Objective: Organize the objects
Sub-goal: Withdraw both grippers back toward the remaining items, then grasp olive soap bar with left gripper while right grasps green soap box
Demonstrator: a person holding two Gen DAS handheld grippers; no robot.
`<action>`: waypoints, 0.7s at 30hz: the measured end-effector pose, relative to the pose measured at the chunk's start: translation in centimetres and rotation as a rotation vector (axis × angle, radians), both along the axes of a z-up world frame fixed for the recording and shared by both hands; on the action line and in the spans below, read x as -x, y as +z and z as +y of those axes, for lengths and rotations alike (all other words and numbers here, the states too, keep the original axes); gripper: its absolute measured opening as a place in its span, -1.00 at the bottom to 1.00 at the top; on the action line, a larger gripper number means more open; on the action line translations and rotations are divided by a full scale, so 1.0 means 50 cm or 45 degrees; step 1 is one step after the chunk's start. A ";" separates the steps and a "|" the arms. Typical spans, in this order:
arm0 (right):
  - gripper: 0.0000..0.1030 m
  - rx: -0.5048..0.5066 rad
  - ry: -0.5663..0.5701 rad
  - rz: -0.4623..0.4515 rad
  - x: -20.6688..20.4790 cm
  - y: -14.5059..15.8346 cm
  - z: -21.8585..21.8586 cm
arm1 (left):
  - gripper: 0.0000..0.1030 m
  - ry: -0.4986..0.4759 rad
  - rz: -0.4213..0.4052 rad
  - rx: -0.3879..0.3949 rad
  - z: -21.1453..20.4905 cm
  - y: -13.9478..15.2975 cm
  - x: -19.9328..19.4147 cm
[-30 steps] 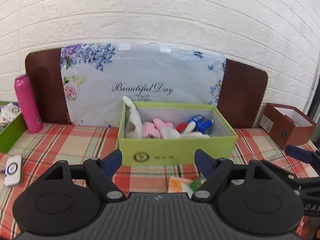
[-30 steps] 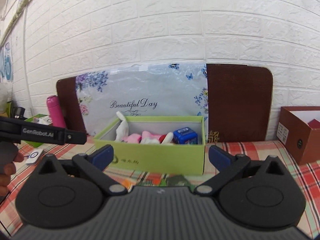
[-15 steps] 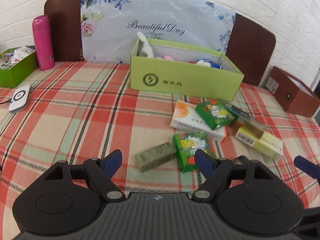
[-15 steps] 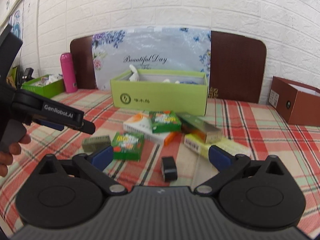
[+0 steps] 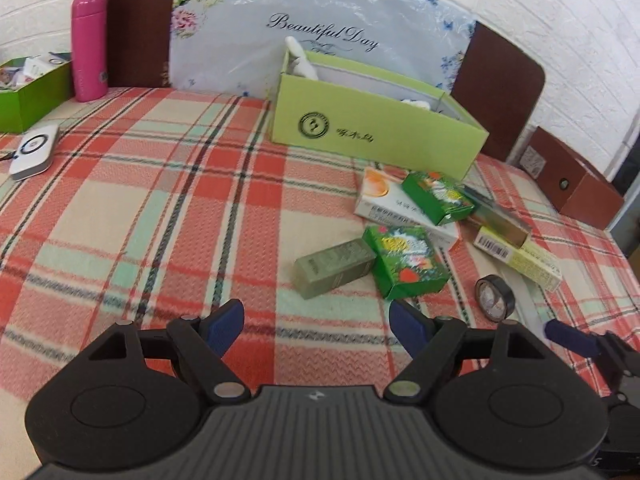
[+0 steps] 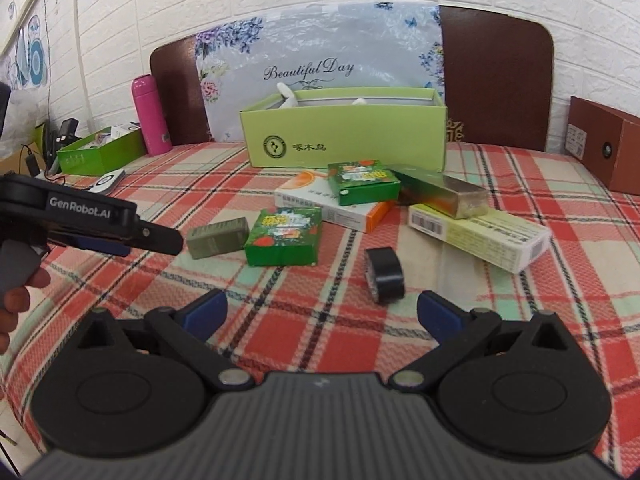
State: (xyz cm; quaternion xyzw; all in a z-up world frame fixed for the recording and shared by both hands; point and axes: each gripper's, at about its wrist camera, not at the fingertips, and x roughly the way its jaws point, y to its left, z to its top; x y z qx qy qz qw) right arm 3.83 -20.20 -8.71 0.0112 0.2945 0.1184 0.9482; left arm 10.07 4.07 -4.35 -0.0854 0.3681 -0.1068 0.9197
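Standing open by the wall, the green box point(image 6: 344, 136) holds white cloth point(image 6: 286, 96); small cartons point(image 6: 284, 236) litter the plaid cloth point(image 6: 340, 332). Both the left gripper point(image 5: 318, 326) and the right gripper point(image 6: 322, 316) are spread, empty.

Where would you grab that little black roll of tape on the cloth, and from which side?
Probably across its two flat faces. The black tape roll stands on its edge on the plaid cloth, apart from the boxes, just ahead of the open right gripper. Coming down from above and slightly in front, one finger on each flat side would stop it rolling; pinching the curved rim would likely let it slip.
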 end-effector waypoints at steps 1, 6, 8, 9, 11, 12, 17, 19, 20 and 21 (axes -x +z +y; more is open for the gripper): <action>1.00 0.001 0.014 -0.003 -0.008 0.000 0.008 | 0.61 -0.023 -0.011 -0.003 -0.003 0.001 -0.007; 0.79 0.054 0.091 -0.007 -0.078 -0.006 0.055 | 0.61 -0.086 -0.040 -0.032 -0.007 0.012 -0.029; 0.76 0.074 0.107 0.010 -0.112 -0.013 0.075 | 0.61 -0.084 -0.046 -0.011 0.003 0.014 -0.031; 0.76 0.082 0.113 0.016 -0.129 -0.018 0.082 | 0.61 -0.084 -0.043 -0.003 0.008 0.015 -0.032; 0.60 0.101 0.105 0.039 -0.158 -0.032 0.094 | 0.61 -0.090 -0.036 0.009 0.015 0.013 -0.037; 0.39 0.109 0.099 0.055 -0.167 -0.038 0.096 | 0.61 -0.096 -0.031 0.011 0.015 0.011 -0.040; 0.16 0.083 0.100 0.100 -0.127 -0.032 0.069 | 0.60 -0.167 -0.009 0.004 -0.007 -0.002 -0.073; 0.16 0.106 0.129 0.097 -0.090 -0.029 0.060 | 0.60 -0.194 0.003 -0.011 -0.028 -0.014 -0.094; 0.16 0.115 0.134 0.106 -0.072 -0.028 0.056 | 0.60 -0.208 0.013 -0.020 -0.038 -0.021 -0.105; 0.16 0.117 0.138 0.114 -0.057 -0.028 0.051 | 0.60 -0.211 0.027 -0.031 -0.045 -0.029 -0.115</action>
